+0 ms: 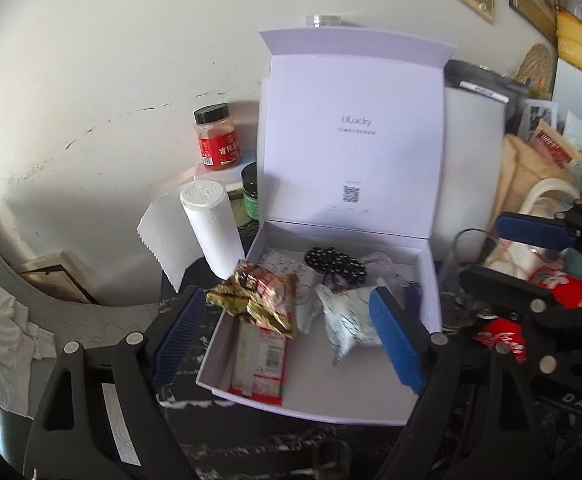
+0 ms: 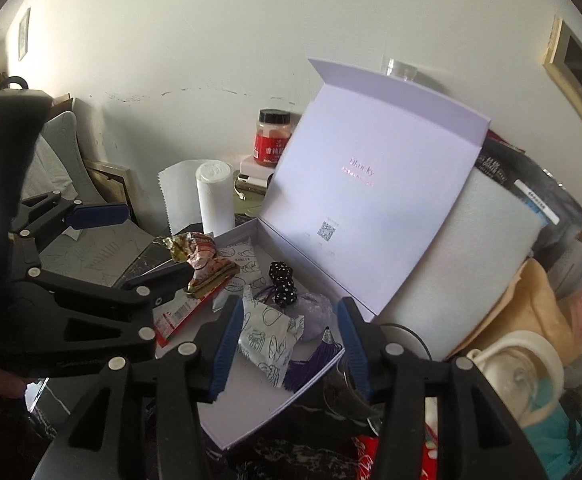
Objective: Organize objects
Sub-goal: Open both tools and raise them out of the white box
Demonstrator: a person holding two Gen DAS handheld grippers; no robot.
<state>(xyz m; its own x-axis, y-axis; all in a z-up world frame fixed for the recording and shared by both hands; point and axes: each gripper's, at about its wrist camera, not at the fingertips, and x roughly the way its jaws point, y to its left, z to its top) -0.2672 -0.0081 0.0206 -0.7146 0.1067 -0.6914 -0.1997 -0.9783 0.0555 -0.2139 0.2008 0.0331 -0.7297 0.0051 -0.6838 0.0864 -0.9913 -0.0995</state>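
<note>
An open lavender box (image 1: 423, 280) (image 2: 251, 412) with its lid upright holds a crumpled red and gold snack wrapper (image 1: 259, 300) (image 2: 199, 258), a flat red packet (image 1: 263, 364), white printed sachets (image 1: 347, 320) (image 2: 269, 340), a black dotted item (image 1: 335, 264) (image 2: 283, 284) and a purple tassel (image 2: 311, 364). My left gripper (image 1: 287, 340) is open, its fingers astride the box's front part, nothing between them gripped. My right gripper (image 2: 287, 348) is open over the box's right end, above a sachet. Each gripper also shows in the other's view, the right one (image 1: 531, 252) and the left one (image 2: 131, 240).
A white cylindrical bottle (image 1: 211, 228) (image 2: 213, 196) and paper towel stand left of the box. A red-labelled jar (image 1: 215, 136) (image 2: 273, 136) and a green-labelled jar (image 1: 251, 196) sit behind. Bags, a glass (image 1: 463, 280), red cans (image 1: 503, 336) and clutter crowd the right.
</note>
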